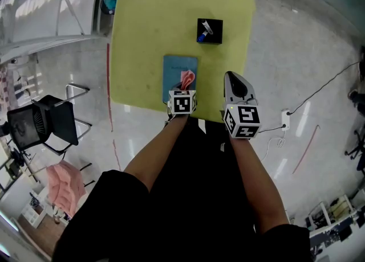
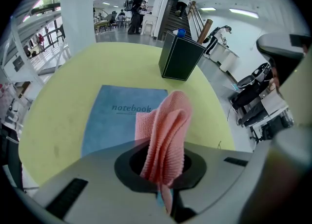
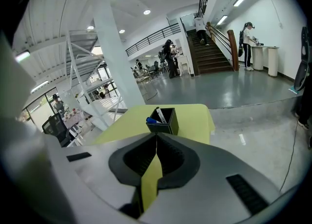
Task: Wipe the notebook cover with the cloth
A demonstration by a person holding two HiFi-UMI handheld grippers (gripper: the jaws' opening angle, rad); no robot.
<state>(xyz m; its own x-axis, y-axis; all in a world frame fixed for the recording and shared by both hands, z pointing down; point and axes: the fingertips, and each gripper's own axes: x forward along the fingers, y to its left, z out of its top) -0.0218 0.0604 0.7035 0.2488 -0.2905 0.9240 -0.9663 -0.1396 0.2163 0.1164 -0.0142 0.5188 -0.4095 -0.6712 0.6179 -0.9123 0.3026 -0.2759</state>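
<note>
Left gripper: jaws pinched on the lower edge of the cloth, whose pink folds stand up and forward out of the grip. Right gripper: jaws together, nothing between them; only the yellow table shows through the slit below their tips.

The cloth hangs over the near right part of the notebook. No view shows whether it touches the cover. The notebook is blue and lies flat and shut near the table's front edge, title side up. The right gripper hovers beside it, at the table's edge, apart from the book. A black box with pens stands further back, well clear.

Handling, as judged. The cloth looks like a soft, light knit. It should drape and bunch instead of pushing stiffly, so the loose folds must be laid down on the cover and dragged across it. The present hold, at one bunched edge, suits this and leaves most of the fabric free. The notebook looks thin and light, with a smooth cover on a smooth table, so it will probably slide under the strokes. It could best be steadied by pressing on a bare corner or edge, away from the wiping path.
</note>
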